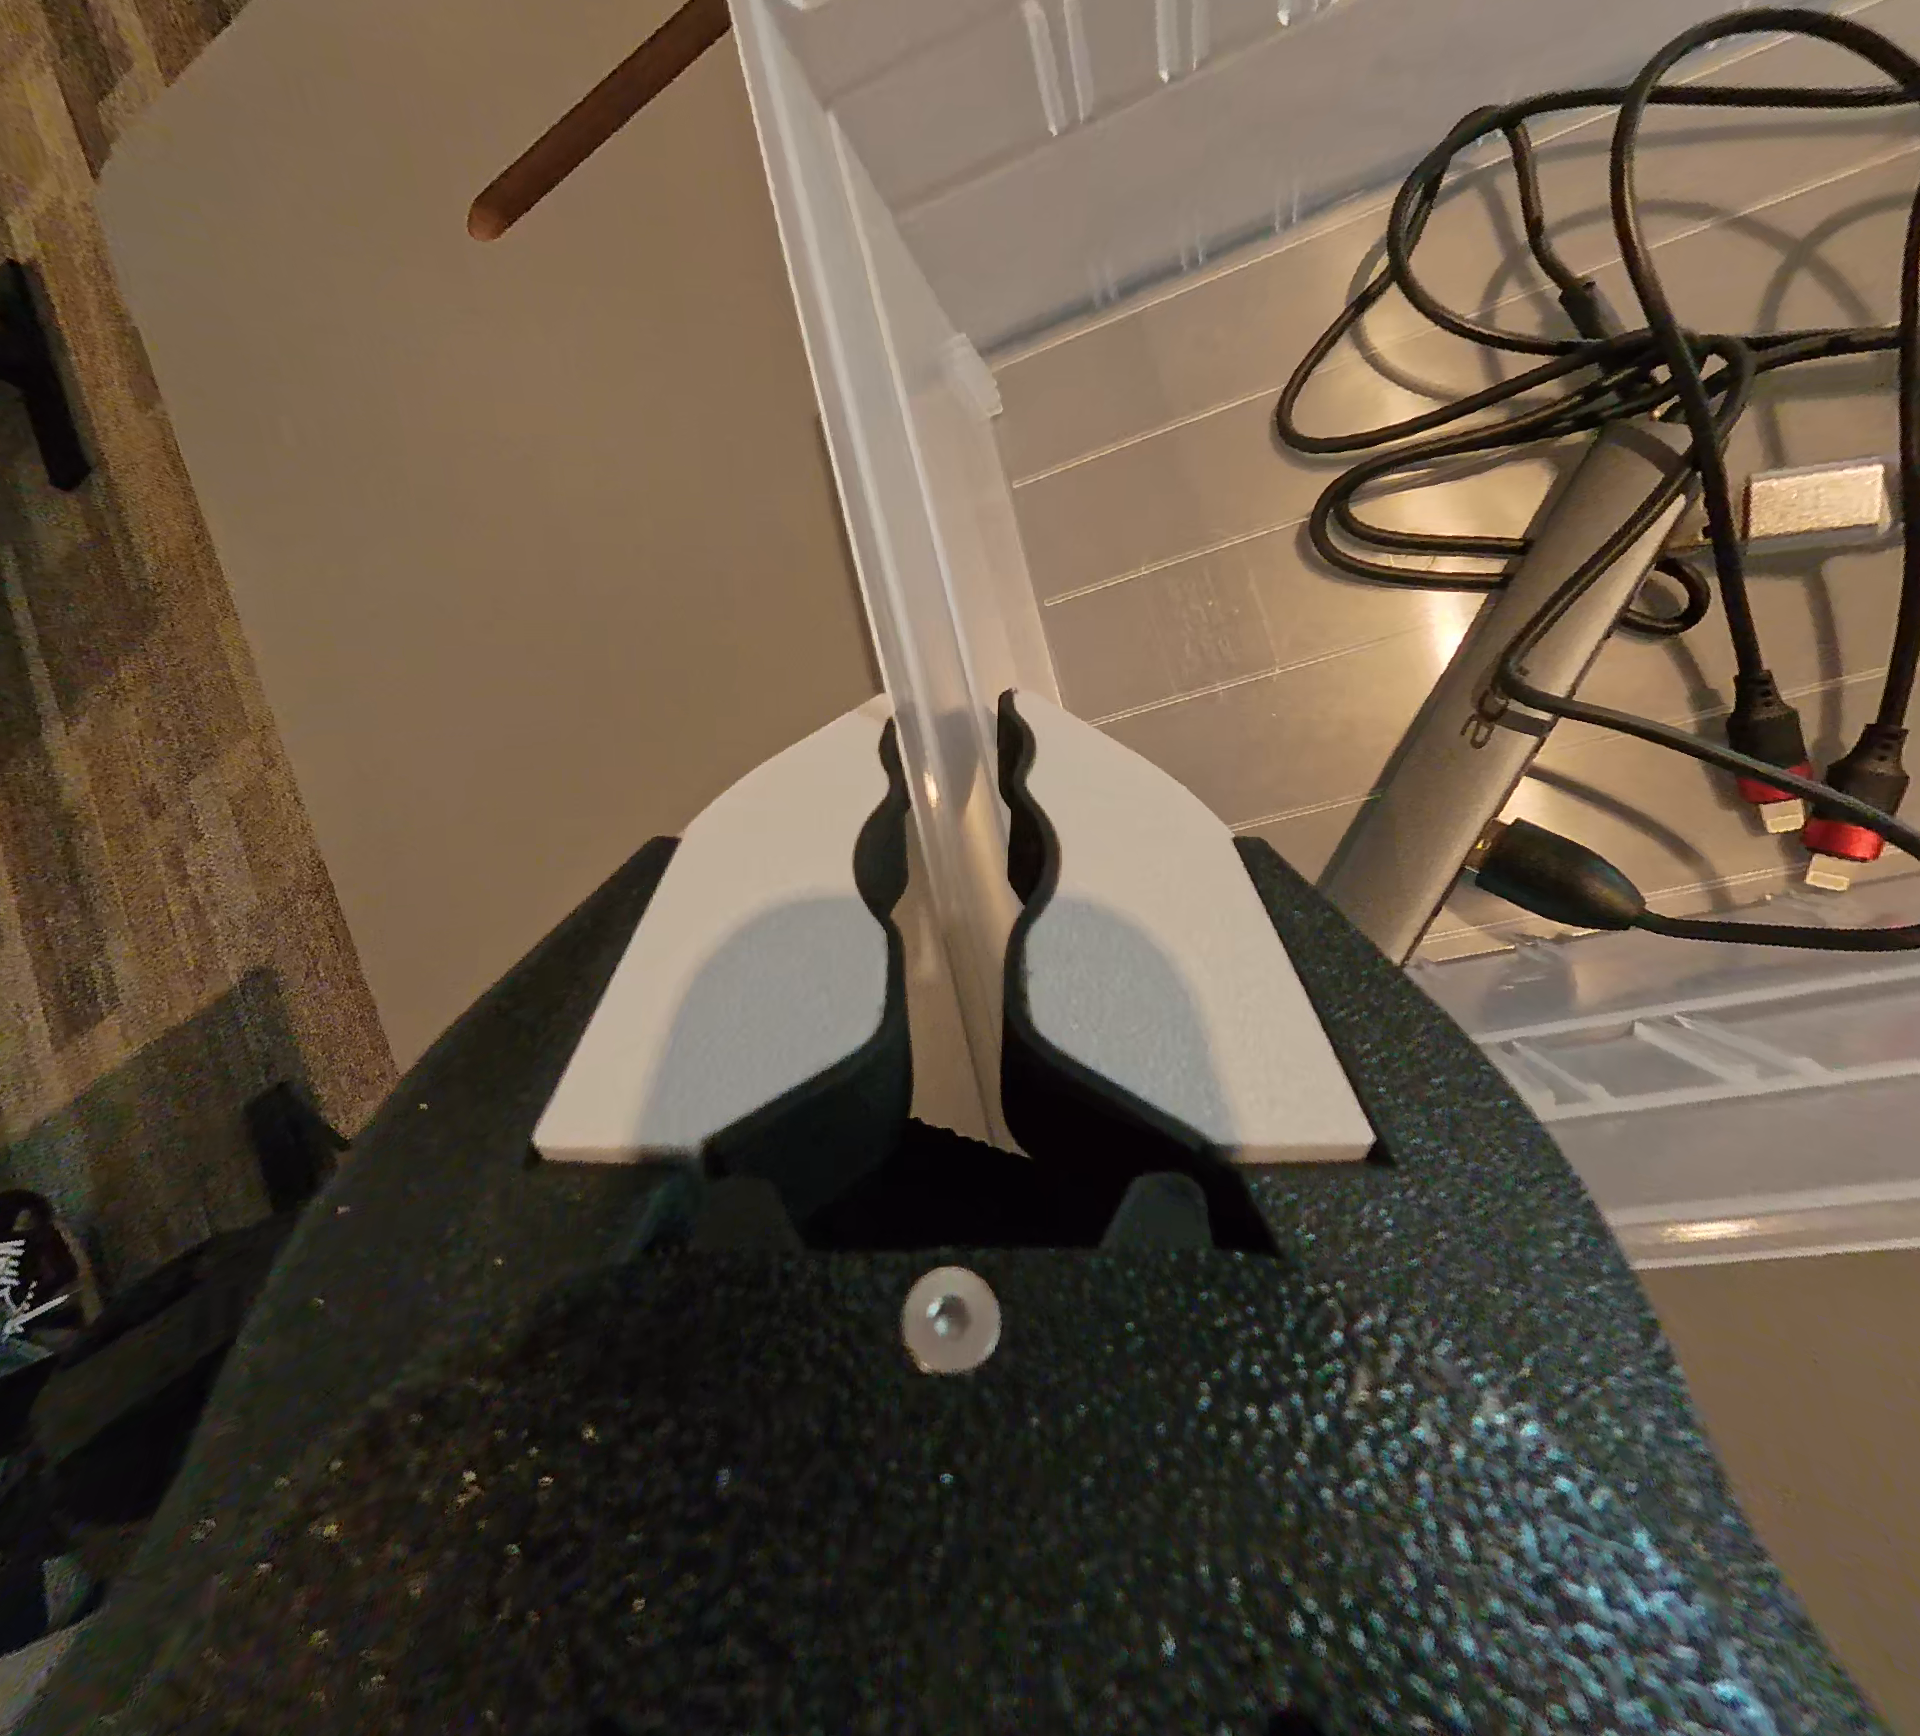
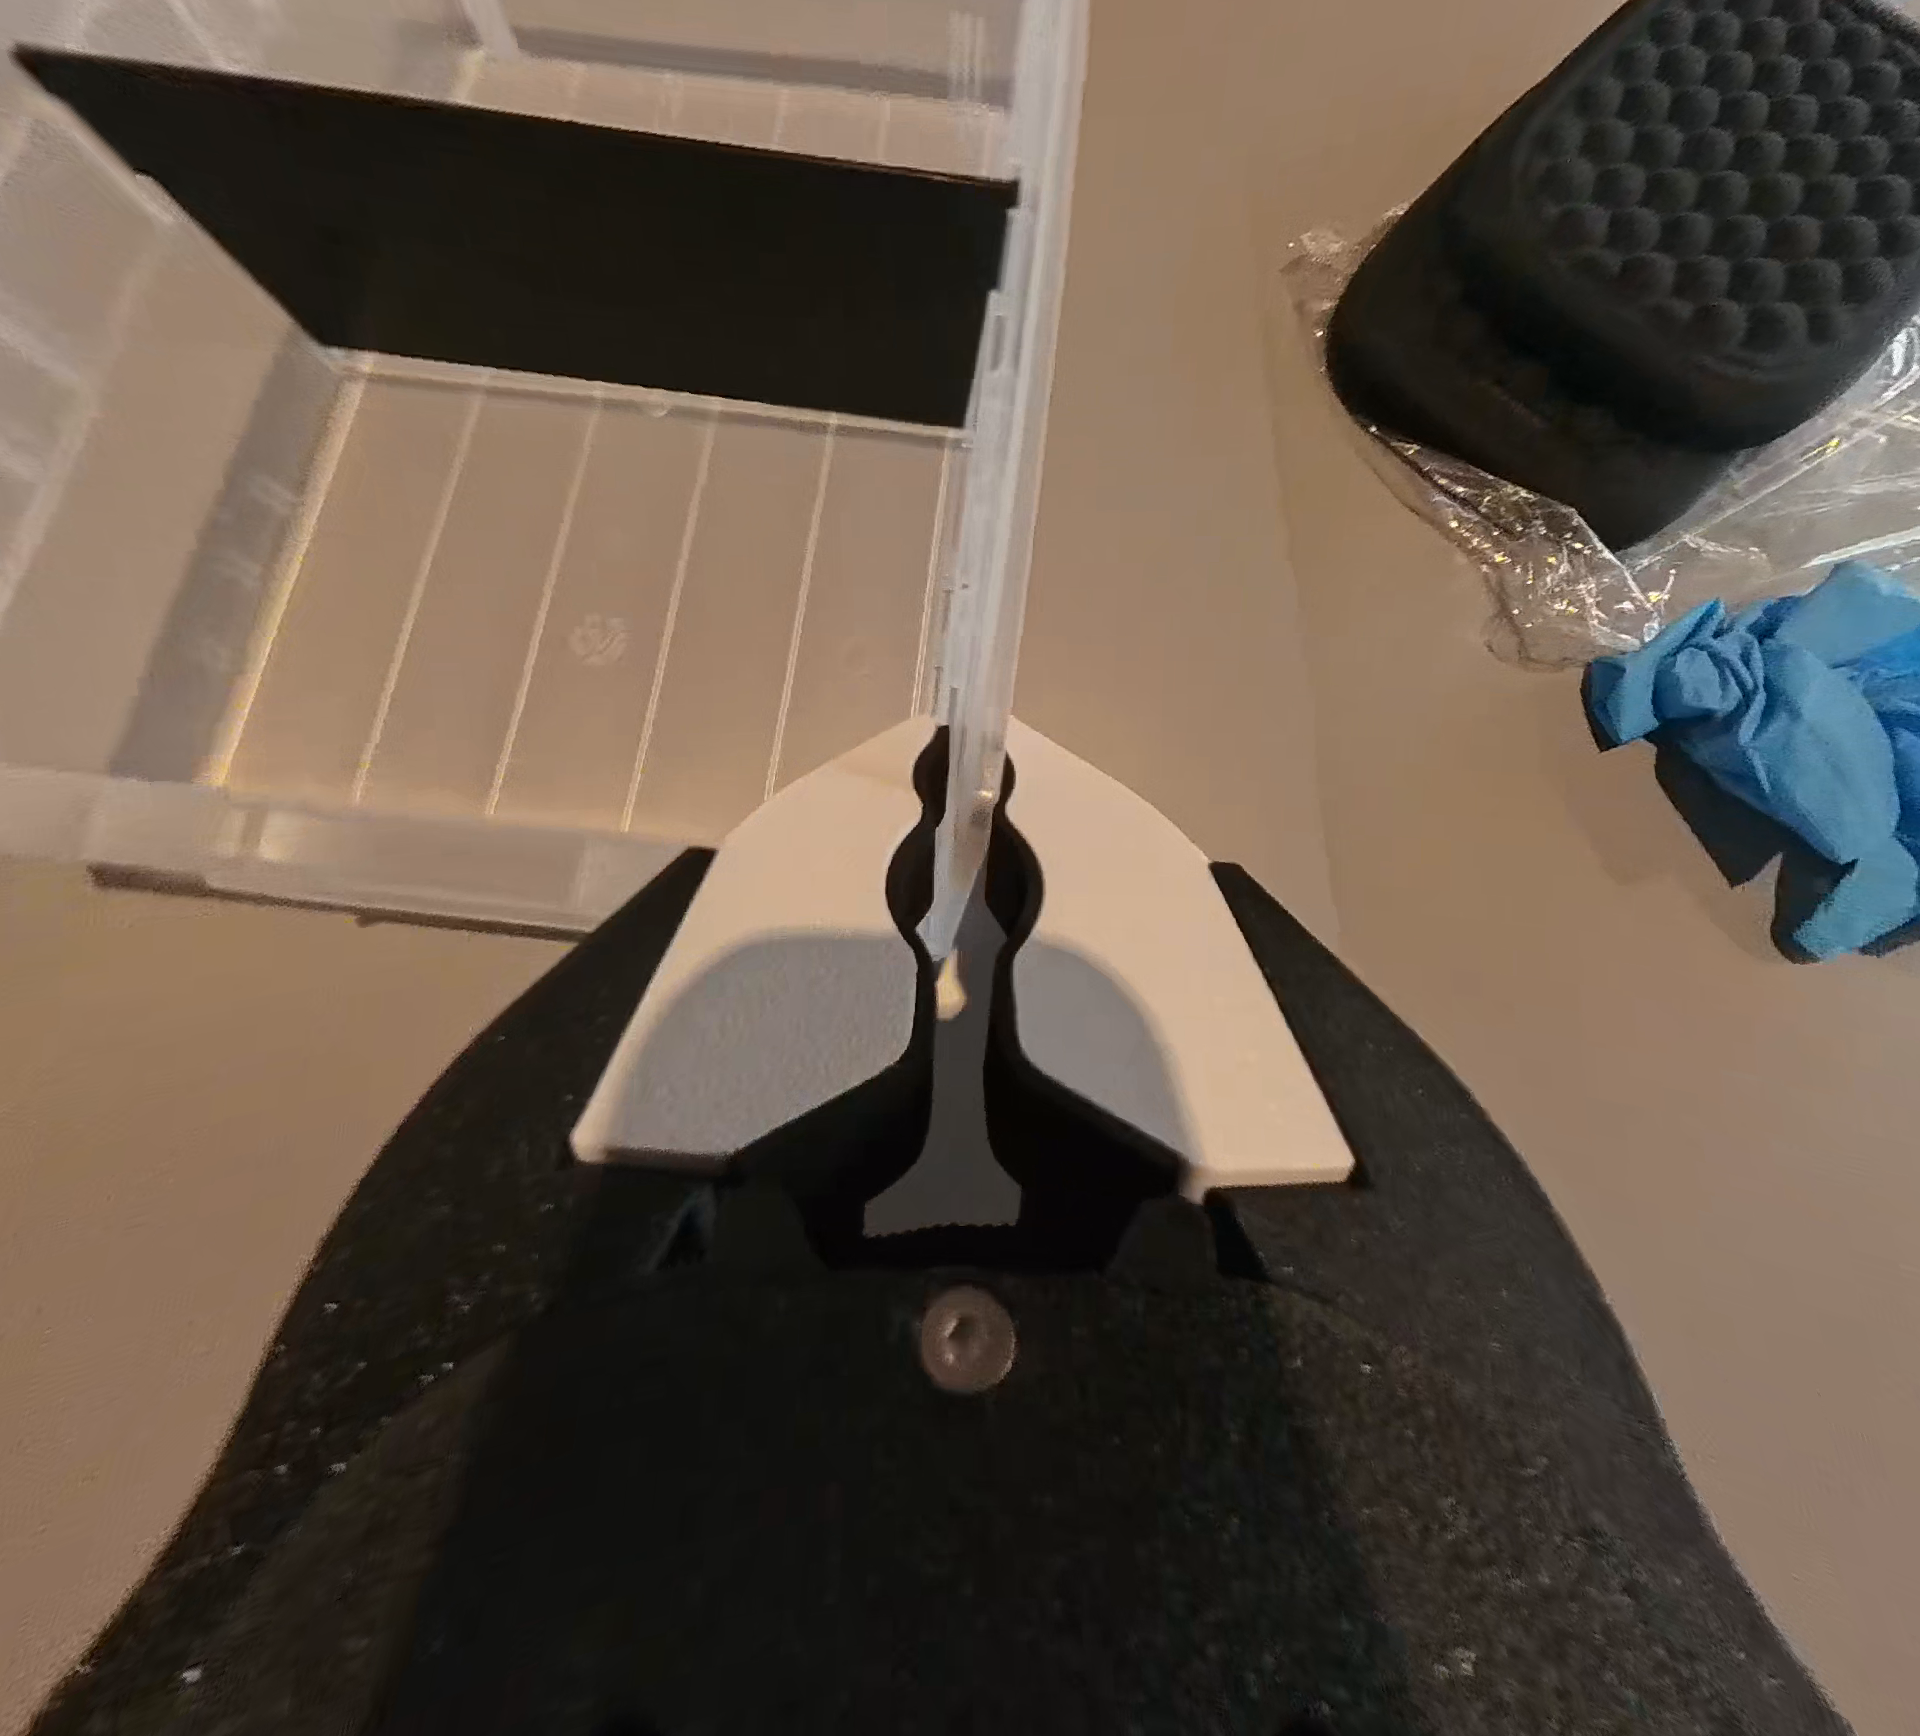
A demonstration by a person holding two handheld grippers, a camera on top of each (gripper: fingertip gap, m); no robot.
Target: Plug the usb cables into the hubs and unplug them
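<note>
A clear plastic bin [image 1: 862, 398] stands on a beige table. My left gripper [image 1: 951, 730] is shut on the bin's left wall. Inside the bin lie a grey USB hub [image 1: 1496, 730] and tangled black cables [image 1: 1538, 356]; two cable ends have red-and-black plugs [image 1: 1808, 803], and one black plug [image 1: 1558, 876] sits at the hub's side. My right gripper [image 2: 971, 772] is shut on the bin's right wall [image 2: 1029, 336]. In the right wrist view a black divider [image 2: 540, 252] crosses the bin, and the near compartment shows nothing inside.
A black dimpled pad [image 2: 1662, 232] lies on crinkled clear plastic wrap [image 2: 1538, 585] right of the bin, with crumpled blue gloves [image 2: 1787, 751] beside it. A dark slot [image 1: 582, 117] marks the table left of the bin. Patterned carpet [image 1: 125, 543] lies beyond the table's left edge. The gap from one gripper's tips to the other's is roughly 90 cm. About 25 cm separates my left fingertips from the dark slot [image 1: 582, 117].
</note>
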